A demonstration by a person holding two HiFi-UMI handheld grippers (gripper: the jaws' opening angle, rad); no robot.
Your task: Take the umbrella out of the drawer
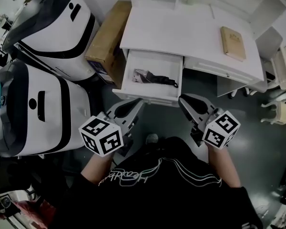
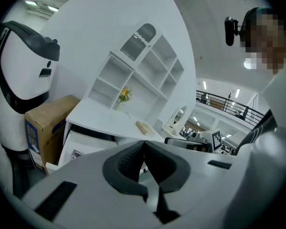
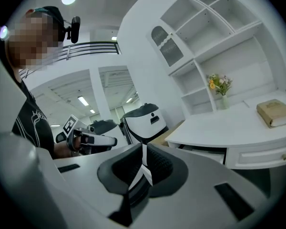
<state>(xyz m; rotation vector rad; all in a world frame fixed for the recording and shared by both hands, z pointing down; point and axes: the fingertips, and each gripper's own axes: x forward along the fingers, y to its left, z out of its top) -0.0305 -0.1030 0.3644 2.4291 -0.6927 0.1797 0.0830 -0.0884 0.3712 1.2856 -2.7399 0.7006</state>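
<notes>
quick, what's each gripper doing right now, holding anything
left gripper: closed, holding nothing
right gripper: closed, holding nothing

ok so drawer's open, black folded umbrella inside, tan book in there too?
No: the tan book lies on the white desk top, not in the open white drawer. The black folded umbrella is inside; head view shows it.

Tan book (image 1: 233, 43) flat on desk top (image 1: 181, 32), R side. Cardboard box (image 1: 107, 37) just L of desk, btwn it & white machine (image 1: 52, 27); second machine (image 1: 33, 109) nearer. Flowers (image 3: 219, 85) in vase at back.
</notes>
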